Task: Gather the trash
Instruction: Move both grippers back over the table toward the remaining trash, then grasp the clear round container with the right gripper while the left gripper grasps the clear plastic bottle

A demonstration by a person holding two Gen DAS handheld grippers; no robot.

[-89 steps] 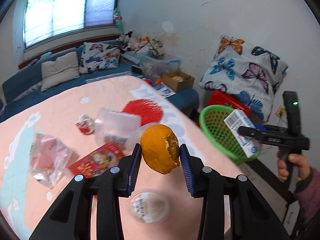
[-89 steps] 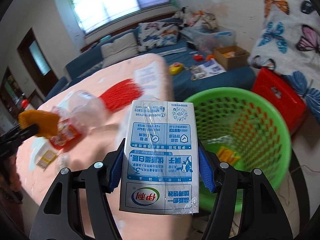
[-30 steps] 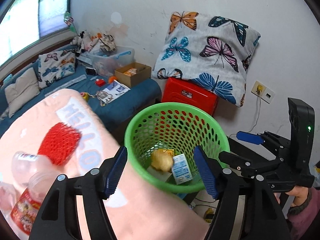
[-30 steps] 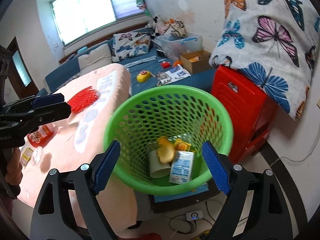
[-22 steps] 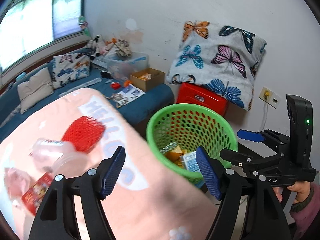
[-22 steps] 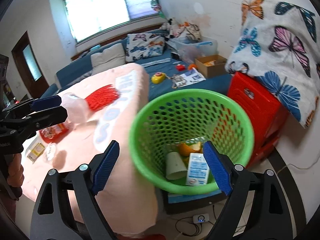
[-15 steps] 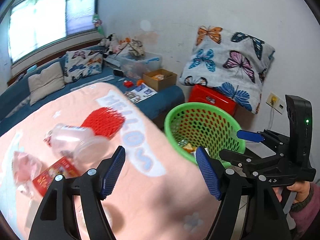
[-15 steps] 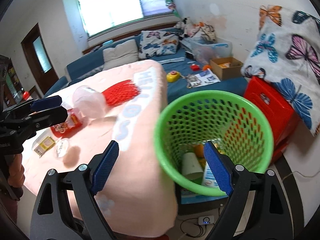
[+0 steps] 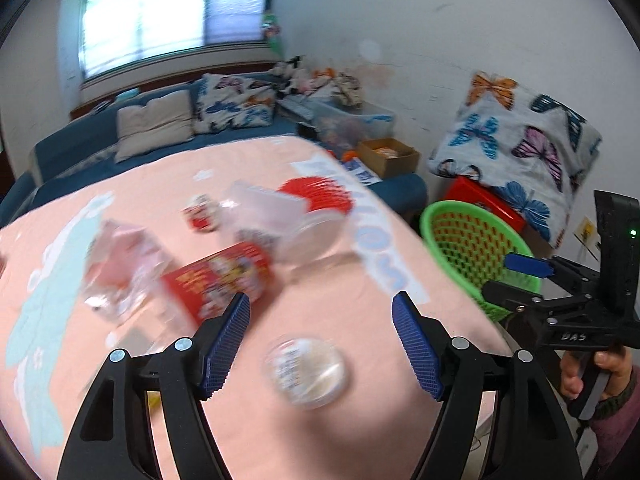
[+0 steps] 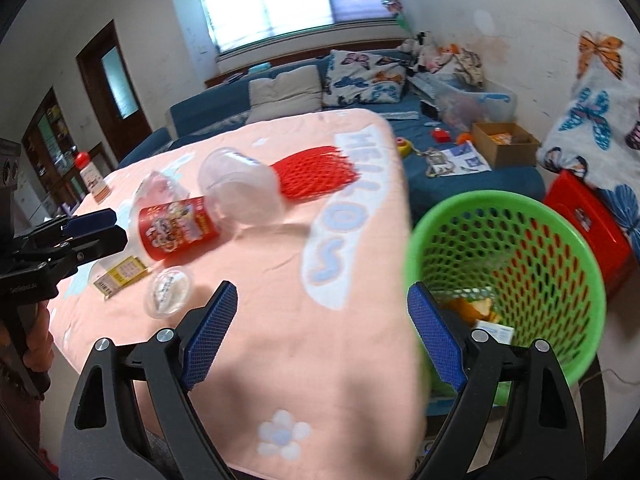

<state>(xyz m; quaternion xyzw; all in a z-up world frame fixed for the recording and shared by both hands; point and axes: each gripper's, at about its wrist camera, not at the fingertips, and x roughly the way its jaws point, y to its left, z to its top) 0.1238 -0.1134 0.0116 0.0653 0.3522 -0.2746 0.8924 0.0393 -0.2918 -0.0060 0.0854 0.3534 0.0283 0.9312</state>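
Both grippers, left gripper [image 9: 320, 338] and right gripper [image 10: 322, 334], are swinging back from the green basket [image 10: 560, 216], jaws released and empty, toward the light, crushable clear plastic cup [image 10: 240, 192], probably best pinched across its rim.

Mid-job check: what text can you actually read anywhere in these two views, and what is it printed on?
"HELLO": pale blue letters on the pink table cover, mostly legible in the right wrist view.
"DAS": small marking on the right gripper body, roughly legible in the left wrist view.
Red snack tube: printed label, too blurred to read.
Round clear lid: label too small to read.
Yellow packet: unreadable.
Carton in green basket: unreadable.
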